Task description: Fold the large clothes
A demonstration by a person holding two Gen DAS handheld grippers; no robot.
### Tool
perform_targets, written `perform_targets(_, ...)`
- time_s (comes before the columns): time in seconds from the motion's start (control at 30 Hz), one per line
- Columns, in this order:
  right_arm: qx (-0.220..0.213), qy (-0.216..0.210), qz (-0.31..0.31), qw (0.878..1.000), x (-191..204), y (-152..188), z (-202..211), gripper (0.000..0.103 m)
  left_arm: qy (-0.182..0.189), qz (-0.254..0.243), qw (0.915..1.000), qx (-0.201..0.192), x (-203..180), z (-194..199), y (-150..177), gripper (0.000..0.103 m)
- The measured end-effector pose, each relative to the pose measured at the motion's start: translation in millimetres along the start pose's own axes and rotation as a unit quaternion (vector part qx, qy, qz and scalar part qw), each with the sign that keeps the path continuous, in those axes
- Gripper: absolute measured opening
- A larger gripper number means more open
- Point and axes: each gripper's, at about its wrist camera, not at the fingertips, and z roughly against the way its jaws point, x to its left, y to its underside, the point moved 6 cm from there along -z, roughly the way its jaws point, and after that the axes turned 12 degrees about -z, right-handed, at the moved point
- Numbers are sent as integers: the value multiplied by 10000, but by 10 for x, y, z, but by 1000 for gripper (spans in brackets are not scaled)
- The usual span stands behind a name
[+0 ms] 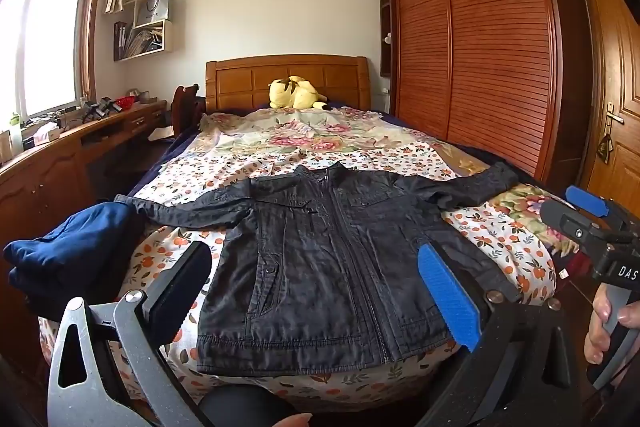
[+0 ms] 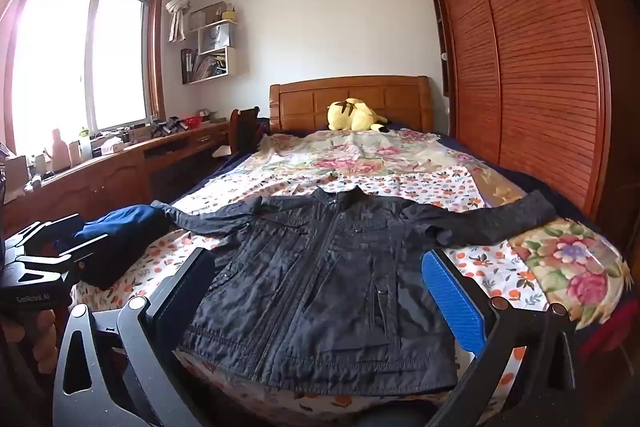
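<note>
A black zip-up jacket (image 1: 320,259) (image 2: 328,287) lies flat and front-up on the bed, collar towards the headboard, both sleeves spread out sideways. Its hem is at the bed's near edge. My left gripper (image 1: 312,249) is open and empty, held short of the hem, with the jacket's body showing between its black and blue pads. My right gripper (image 2: 316,257) is likewise open and empty in front of the hem. Each wrist view also catches the other tool: the right gripper (image 1: 576,211) at the far right, the left gripper (image 2: 60,239) at the far left.
A blue garment (image 1: 76,247) (image 2: 120,231) sits bundled at the bed's left edge by the left sleeve's cuff. The floral bedspread (image 1: 280,139) runs back to a yellow plush toy (image 1: 294,93) and a wooden headboard (image 1: 240,79). A desk (image 1: 60,155) stands left, a wardrobe (image 1: 480,47) right.
</note>
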Motion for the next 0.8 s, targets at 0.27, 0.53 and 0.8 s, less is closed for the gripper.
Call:
perform_targets(0.27, 66, 51, -1, 10000, -5, 14, -12, 103, 0, -4, 10000, 0, -4, 10, -7, 103)
perform_targets(0.53, 30, 25, -11, 10000, -16, 18, -21, 103, -6, 1, 10000, -42, 36, 62, -30, 103)
perform_targets(0.8, 19, 16, -23, 10000, -24, 8, -3, 103, -28, -20, 10000, -54, -36, 83, -44, 103)
